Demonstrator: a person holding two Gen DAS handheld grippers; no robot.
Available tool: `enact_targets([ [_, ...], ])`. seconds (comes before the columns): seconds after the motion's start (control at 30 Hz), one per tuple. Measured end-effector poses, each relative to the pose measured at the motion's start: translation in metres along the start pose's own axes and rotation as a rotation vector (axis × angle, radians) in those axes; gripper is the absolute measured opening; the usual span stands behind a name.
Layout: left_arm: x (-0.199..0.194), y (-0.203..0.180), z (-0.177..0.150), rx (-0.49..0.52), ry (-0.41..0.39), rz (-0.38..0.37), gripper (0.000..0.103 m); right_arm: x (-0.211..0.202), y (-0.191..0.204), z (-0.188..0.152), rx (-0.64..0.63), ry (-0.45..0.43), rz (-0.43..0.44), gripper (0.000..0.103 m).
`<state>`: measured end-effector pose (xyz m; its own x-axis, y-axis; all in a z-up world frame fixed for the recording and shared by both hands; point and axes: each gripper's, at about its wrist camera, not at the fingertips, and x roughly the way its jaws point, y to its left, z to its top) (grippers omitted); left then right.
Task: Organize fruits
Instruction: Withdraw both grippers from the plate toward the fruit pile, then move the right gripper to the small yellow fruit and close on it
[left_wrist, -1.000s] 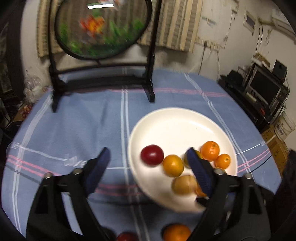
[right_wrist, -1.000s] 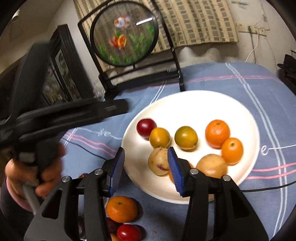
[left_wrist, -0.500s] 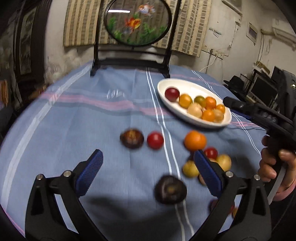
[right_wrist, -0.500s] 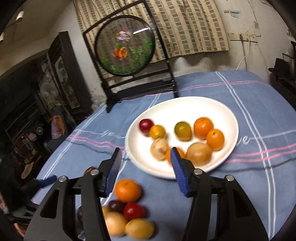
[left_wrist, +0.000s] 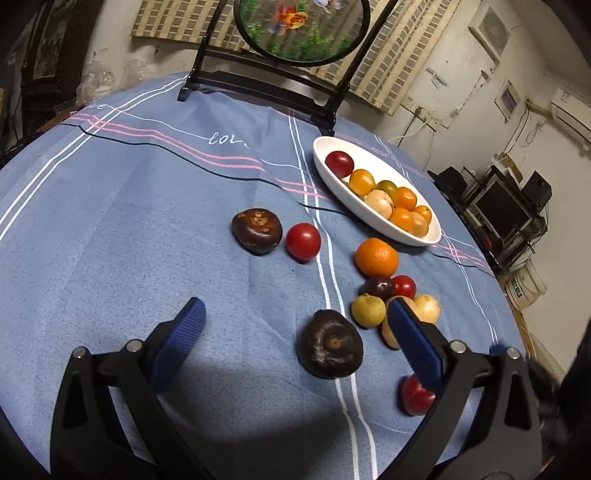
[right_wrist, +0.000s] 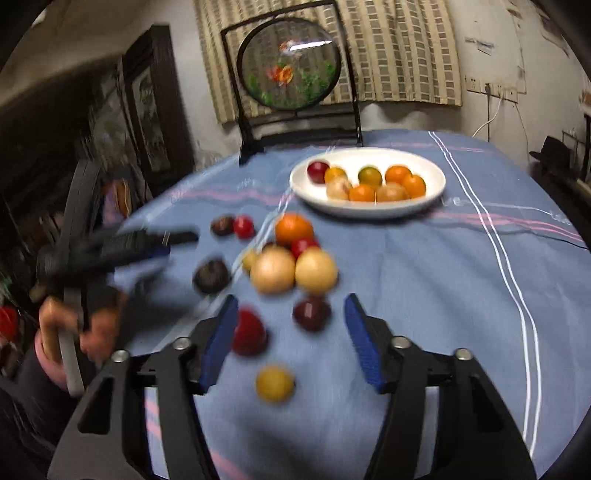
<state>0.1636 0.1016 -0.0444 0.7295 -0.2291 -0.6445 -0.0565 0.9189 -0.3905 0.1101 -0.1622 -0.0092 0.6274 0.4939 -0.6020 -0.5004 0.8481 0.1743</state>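
A white plate (left_wrist: 332, 173) (right_wrist: 432, 184) holds several small fruits. Loose fruits lie on the blue cloth: a dark purple fruit (left_wrist: 330, 344) between my left gripper's (left_wrist: 295, 328) open fingers, another dark one (left_wrist: 257, 231), a red one (left_wrist: 303, 242), an orange (left_wrist: 376, 257) and a cluster (left_wrist: 384, 299) beside it. My right gripper (right_wrist: 291, 332) is open and empty, with a dark red fruit (right_wrist: 312, 313), a red fruit (right_wrist: 249, 332) and a yellow fruit (right_wrist: 275, 384) near its fingers. The left gripper also shows in the right wrist view (right_wrist: 147, 242), blurred.
A round goldfish screen on a black stand (left_wrist: 301, 33) (right_wrist: 291, 70) stands at the table's far edge. The table (left_wrist: 110, 221) is round with a blue striped cloth. Shelves with electronics (left_wrist: 506, 214) are off to the right.
Both grippers have pulled back from the plate toward the near side of the table, so the loose fruits now lie in front of them. Both stay open and empty.
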Motion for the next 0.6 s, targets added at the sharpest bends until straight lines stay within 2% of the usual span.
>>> enact_targets([
  [0.27, 0.003, 0.003, 0.003, -0.011, 0.005, -0.002, 0.100, 0.009, 0.019, -0.031, -0.076, 0.049, -0.071, 0.047],
  [0.43, 0.003, 0.004, 0.002, -0.012, 0.007, 0.000, 0.100, 0.014, 0.021, -0.036, -0.088, 0.064, -0.077, 0.043],
  [0.53, 0.004, 0.004, 0.002, -0.013, 0.006, 0.000, 0.100, 0.016, 0.021, -0.037, -0.089, 0.073, -0.079, 0.034],
  [0.6, 0.003, 0.004, 0.002, -0.012, 0.007, -0.001, 0.100, 0.017, 0.021, -0.036, -0.088, 0.076, -0.077, 0.032],
])
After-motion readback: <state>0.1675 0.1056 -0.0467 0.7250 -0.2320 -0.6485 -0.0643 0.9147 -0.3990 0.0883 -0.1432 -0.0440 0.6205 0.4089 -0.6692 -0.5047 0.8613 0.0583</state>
